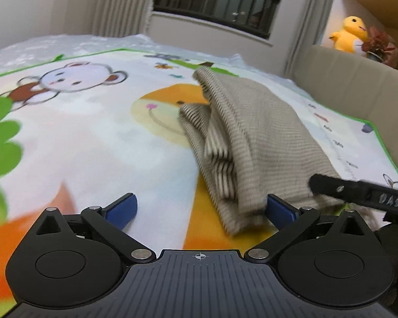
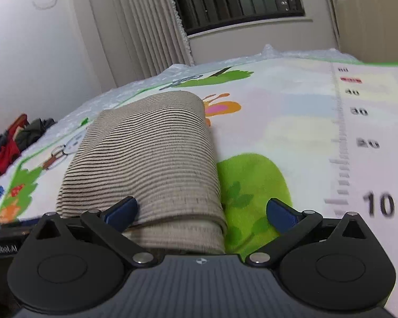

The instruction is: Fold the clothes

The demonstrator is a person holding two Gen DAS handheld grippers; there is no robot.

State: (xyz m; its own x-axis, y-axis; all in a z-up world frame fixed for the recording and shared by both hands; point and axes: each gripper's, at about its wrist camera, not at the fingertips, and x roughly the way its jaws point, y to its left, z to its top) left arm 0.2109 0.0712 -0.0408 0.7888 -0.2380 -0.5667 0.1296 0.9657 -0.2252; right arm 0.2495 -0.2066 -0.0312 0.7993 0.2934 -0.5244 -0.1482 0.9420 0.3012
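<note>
Striped beige knit garment (image 1: 252, 137) lay folded into long bundle on cartoon play mat (image 1: 92, 137) over bed. Looked soft, light, floppy; layers likely to slide apart. Best hold judged: near folded end, pinching all layers. Long axis ran away from both cameras toward window. Left claw (image 1: 200, 208) spread wide, empty, near end beside its right pad. Right claw (image 2: 201, 210) spread, straddling near end, pinching nothing.

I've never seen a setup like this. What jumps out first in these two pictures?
A folded beige striped garment lies in the middle of a bright cartoon play mat, right in front of both cameras. Each view is framed by a black claw with blue pads, the left claw and the right claw, both wide open. A yellow plush toy sits on a shelf behind.
</note>
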